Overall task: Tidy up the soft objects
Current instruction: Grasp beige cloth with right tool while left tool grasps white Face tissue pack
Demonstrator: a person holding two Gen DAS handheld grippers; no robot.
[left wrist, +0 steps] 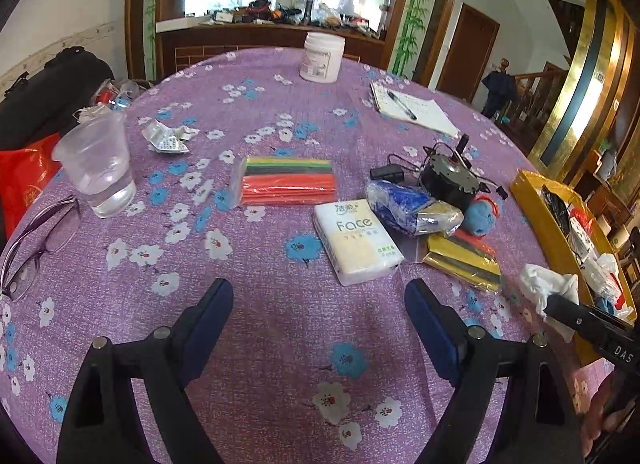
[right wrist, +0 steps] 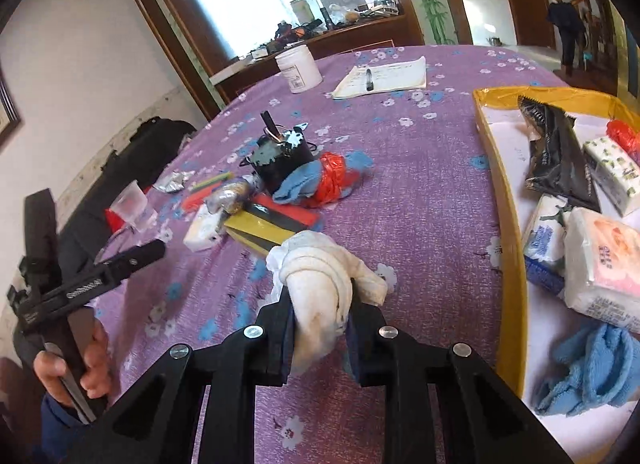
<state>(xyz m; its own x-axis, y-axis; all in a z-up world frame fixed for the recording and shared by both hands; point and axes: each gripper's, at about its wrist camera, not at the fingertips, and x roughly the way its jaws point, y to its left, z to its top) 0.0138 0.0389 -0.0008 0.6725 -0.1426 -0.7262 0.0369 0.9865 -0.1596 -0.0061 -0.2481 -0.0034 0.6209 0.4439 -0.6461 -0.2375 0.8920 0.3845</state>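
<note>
Right gripper (right wrist: 320, 304) had its jaws pinching a bunched white cloth (right wrist: 326, 284), held just above the purple floral surface (right wrist: 432, 192), near the left edge of the yellow-rimmed tray (right wrist: 505, 200). Same cloth showed in the left wrist view at the far right, beside the tray rim.

Left gripper (left wrist: 319, 316) hovered over a bare patch of the surface with jaws spread wide, nothing between them.

Tray already held a blue towel (right wrist: 588, 368), several tissue packs (right wrist: 608, 264) and a black foil pouch (right wrist: 560, 156).

On the surface ahead of the left gripper: white "Face" tissue pack (left wrist: 358, 240), lying flat; just right of it a blue-and-silver pouch (left wrist: 408, 206) and a yellow/black striped pack (left wrist: 464, 260); a blue cloth ball (left wrist: 482, 216) against a black motor (left wrist: 450, 180). A red/green/yellow striped bundle (left wrist: 290, 180) sat apart, further left.

Also there: clear plastic cup (left wrist: 98, 164) holding some water, glasses (left wrist: 38, 244) at the left edge, white jar (left wrist: 322, 57) at the far side, notepad (left wrist: 416, 110) with a pen (left wrist: 402, 104) on it.
</note>
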